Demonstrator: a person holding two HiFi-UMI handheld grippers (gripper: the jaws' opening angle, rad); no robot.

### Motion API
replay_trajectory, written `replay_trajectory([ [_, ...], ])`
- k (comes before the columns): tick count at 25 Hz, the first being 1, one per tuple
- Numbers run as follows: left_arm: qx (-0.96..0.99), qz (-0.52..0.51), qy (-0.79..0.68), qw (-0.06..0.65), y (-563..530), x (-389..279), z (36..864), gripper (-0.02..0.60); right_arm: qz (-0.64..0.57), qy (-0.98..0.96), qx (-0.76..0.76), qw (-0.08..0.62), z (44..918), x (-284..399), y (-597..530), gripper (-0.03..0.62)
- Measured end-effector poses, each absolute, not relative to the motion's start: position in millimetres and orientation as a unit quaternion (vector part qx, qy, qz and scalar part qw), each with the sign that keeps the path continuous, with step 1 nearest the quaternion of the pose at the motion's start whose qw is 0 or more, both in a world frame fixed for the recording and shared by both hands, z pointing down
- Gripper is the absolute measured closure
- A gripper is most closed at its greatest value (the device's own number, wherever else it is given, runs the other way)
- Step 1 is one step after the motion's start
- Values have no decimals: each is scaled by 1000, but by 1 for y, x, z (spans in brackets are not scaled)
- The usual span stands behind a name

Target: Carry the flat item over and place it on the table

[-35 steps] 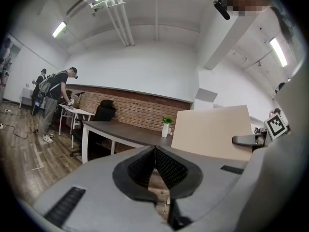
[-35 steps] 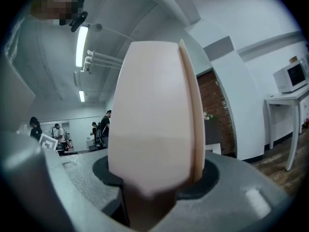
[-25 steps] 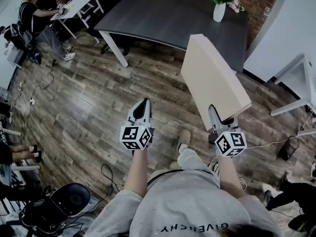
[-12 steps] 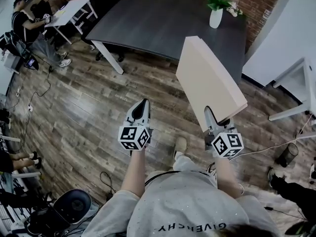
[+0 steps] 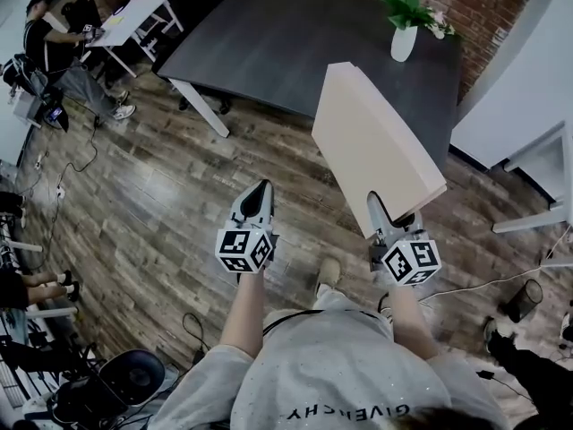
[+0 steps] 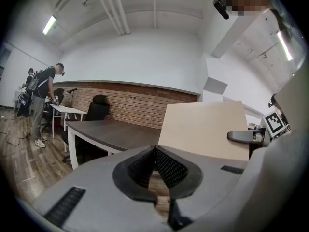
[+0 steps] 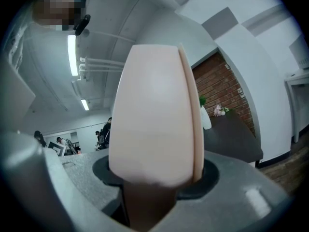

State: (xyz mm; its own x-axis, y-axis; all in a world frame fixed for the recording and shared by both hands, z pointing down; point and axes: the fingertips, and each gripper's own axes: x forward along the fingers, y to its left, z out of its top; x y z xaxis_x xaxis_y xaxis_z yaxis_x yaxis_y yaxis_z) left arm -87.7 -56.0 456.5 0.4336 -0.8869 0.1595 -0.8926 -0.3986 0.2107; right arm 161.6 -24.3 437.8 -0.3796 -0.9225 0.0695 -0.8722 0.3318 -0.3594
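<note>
Right gripper (image 5: pixel 391 222) jaws pinch board (image 5: pixel 376 141) at its near end; board rises ahead of it, hiding the fingertips, part of table (image 5: pixel 286 43) beyond, and most of the right gripper view. Left gripper (image 5: pixel 260 191) alongside, jaws pressed together, empty.

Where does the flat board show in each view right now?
Head view: the flat board is right of centre, standing up from the right gripper.
Left gripper view: flat board right of centre, seen face-on.
Right gripper view: flat board dead centre, clamped edge-on.
Shared landmark: the dark table beyond it.
</note>
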Motion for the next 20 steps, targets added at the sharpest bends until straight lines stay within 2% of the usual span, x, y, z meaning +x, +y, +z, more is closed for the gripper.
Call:
replay_trajectory([
  [20,860,25,-494,128,-142,-18,462,582,-197,807,-549,88,448,199,-99,329],
])
